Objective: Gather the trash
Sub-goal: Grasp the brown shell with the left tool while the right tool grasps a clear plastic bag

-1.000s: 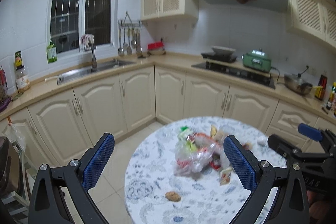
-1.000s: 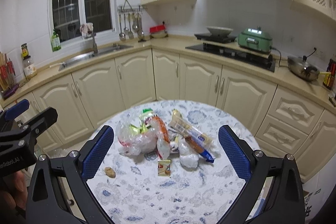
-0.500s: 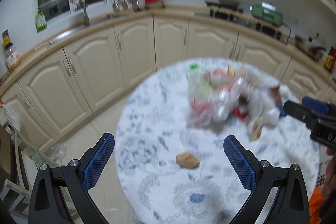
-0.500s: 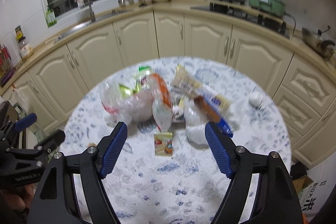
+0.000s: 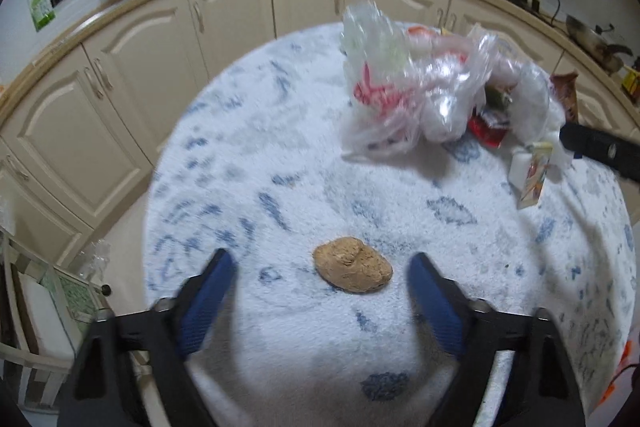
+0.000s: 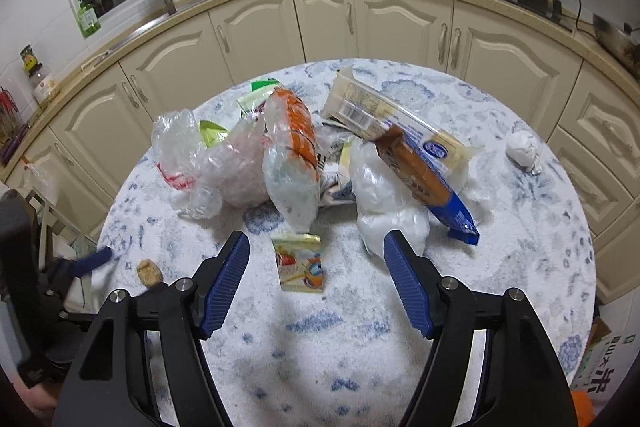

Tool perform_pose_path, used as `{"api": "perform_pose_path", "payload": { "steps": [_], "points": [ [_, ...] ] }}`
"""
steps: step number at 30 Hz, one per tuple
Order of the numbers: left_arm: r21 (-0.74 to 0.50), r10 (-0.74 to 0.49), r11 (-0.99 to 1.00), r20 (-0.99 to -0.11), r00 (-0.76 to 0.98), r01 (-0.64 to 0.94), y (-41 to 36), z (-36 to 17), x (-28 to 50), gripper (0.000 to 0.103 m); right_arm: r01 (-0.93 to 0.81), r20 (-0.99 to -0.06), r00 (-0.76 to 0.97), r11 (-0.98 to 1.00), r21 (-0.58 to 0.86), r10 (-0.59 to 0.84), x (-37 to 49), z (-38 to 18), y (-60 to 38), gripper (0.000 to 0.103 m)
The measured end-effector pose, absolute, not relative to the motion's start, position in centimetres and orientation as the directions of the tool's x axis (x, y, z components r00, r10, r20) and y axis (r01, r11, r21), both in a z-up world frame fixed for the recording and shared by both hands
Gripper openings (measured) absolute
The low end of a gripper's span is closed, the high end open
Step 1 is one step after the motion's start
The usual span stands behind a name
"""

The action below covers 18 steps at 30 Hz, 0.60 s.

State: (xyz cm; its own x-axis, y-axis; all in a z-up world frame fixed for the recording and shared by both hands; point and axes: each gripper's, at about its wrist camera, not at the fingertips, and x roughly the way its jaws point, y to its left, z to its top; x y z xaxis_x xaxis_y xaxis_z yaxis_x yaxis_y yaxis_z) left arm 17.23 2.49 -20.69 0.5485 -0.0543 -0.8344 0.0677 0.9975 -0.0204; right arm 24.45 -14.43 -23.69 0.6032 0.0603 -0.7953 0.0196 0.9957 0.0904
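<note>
The left gripper (image 5: 320,267) hangs over the near part of the round table (image 5: 248,163), its jaws closing, fairly wide apart and touching nothing. A single brown lump (image 5: 353,269) of food scrap lies on the cloth between the two blue pads (image 5: 208,299), nearer the right one, with a clear gap on each side.

The right gripper (image 6: 316,259) is also closing, with jaws fairly wide. One small picture packet (image 6: 299,262), printed with a strawberry and a cartoon figure, lies flat between its pads (image 6: 224,279), clear of both.

Farther off, the trash sits heaped at the table's middle: two crumpled clear bags (image 6: 208,163), an orange-printed bag (image 6: 294,155), a white bag (image 6: 384,195), a brown and blue wrapper (image 6: 428,183) and a long pale packet (image 6: 384,123) with a barcode; its lettering is too small to read. One white wad (image 6: 522,147) lies apart at the far right. A carton (image 6: 600,367) on the floor at right bears large Chinese characters.
</note>
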Motion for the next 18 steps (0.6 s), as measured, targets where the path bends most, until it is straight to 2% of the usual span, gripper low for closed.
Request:
{"api": "perform_pose_path", "payload": {
  "steps": [2, 4, 6, 8, 15, 18],
  "points": [
    [-0.018, -0.055, 0.997, -0.823, 0.566, 0.071, 2.3, -20.7, 17.4, 0.070, 0.007, -0.785, 0.615, 0.994, 0.105, 0.078, 24.8, -23.2, -14.3, 0.071],
    [-0.021, -0.061, 0.997, -0.816, 0.575, 0.076, 2.4, -20.9, 17.5, 0.059, -0.009, -0.773, 0.628, 0.994, 0.113, 0.094, 25.3, -22.5, -14.0, 0.070],
    [-0.038, -0.082, 0.995, -0.810, 0.581, 0.088, 2.3, -21.0, 17.6, 0.042, -0.024, -0.762, 0.638, 0.992, 0.122, 0.110, 25.9, -22.0, -13.7, 0.069],
    [-0.043, -0.091, 0.995, -0.806, 0.585, 0.094, 2.3, -21.1, 17.9, 0.035, -0.041, -0.756, 0.644, 0.992, 0.119, 0.117, 26.8, -21.7, -13.3, 0.069],
    [-0.086, -0.121, 0.992, -0.799, 0.589, 0.088, 2.9, -21.0, 18.6, 0.034, -0.070, -0.781, 0.610, 0.991, 0.114, 0.133, 29.4, -22.9, -12.7, 0.052],
    [-0.092, -0.117, 0.993, -0.799, 0.590, 0.073, 3.1, -20.8, 18.9, 0.033, -0.114, -0.754, 0.633, 0.984, 0.135, 0.176, 28.9, -22.3, -11.9, 0.052]
  ]
}}
